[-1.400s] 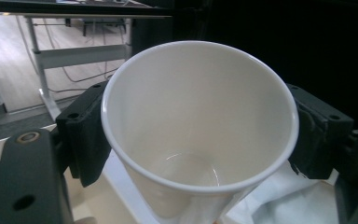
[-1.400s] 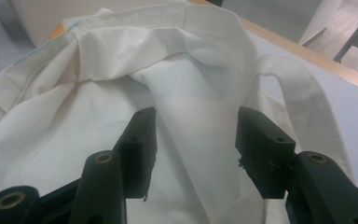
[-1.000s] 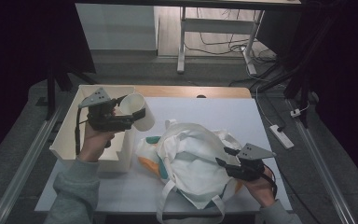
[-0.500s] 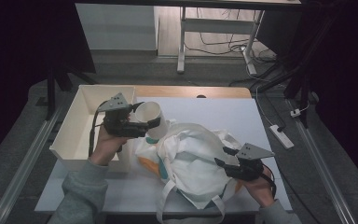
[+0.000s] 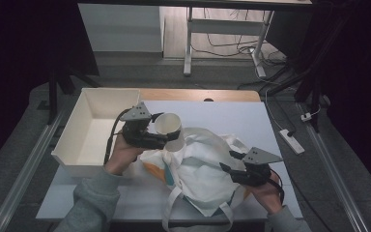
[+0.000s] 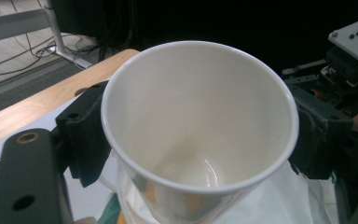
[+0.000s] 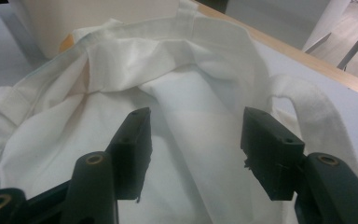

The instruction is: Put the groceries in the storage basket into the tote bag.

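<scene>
My left gripper [image 5: 167, 139] is shut on a white paper cup [image 5: 168, 126], held tilted over the left edge of a white cloth tote bag [image 5: 198, 169]. In the left gripper view the empty cup [image 6: 200, 121] sits between the two black jaws, its mouth facing the camera. My right gripper [image 5: 228, 161] rests at the bag's right side. Its jaws have just been opening. In the right gripper view they stand apart over the bag's white cloth [image 7: 191, 70], which lies loose under them; the pads press on nothing.
A white open box [image 5: 72, 140] stands at the table's left, beside the left hand. The pale tabletop [image 5: 232, 116] has a wooden strip along its far edge. A power strip [image 5: 290, 140] and cables lie on the floor to the right.
The left hand has carried the cup to the right, from over the white box to the bag's left edge. The right hand has stayed put and its jaws have spread wider.
</scene>
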{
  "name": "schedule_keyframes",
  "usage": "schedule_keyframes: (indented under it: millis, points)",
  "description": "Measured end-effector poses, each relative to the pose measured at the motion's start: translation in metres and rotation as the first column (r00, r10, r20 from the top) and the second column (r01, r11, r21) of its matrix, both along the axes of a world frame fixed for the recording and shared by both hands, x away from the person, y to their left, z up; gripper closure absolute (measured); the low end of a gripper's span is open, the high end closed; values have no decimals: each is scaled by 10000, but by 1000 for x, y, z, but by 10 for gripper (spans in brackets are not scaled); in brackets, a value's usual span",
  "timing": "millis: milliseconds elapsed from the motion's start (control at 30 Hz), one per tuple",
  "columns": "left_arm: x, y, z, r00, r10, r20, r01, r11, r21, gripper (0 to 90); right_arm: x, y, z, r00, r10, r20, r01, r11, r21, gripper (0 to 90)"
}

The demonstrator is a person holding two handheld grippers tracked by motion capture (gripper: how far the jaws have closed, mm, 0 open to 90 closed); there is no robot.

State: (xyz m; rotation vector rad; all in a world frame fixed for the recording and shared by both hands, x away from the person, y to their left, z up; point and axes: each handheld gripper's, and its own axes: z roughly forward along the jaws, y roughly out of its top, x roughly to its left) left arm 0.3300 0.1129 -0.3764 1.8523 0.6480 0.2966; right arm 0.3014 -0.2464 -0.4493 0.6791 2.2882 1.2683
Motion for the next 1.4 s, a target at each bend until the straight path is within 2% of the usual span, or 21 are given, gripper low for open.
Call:
schedule_keyframes:
  millis: [167,300,533,633,900,1133,1267,1400]
  points:
    - [-1,-11,-5,9996,-127,-263,132,9998,167,200,-2,3,8,10000,-13,-85,15,9998,204,398]
    - [-1,-20,-6,9991,-121,-405,134,9993,337,200,-5,6,14,9999,124,17,-124,9996,257,378]
    - [3,-32,-11,9987,-208,-475,223,9993,296,200,-2,14,19,9995,325,-37,-324,9989,349,312]
    - [5,-37,-14,9987,-277,-423,296,9986,446,200,0,21,20,9993,385,-1,-385,9987,347,281]
    - [12,-43,-18,9973,-453,-571,475,9982,372,200,3,47,21,9979,637,91,-638,9977,207,204]
    - [13,-53,-23,9952,-693,-694,730,9960,522,199,7,65,22,9976,668,201,-672,9975,222,158]
    - [11,-61,-26,9934,-849,-768,899,9939,641,199,9,76,20,9980,538,326,-539,9985,19,118]
    - [11,-68,-29,9918,-963,-839,1023,9922,710,199,14,83,18,9985,447,309,-453,9988,182,111]
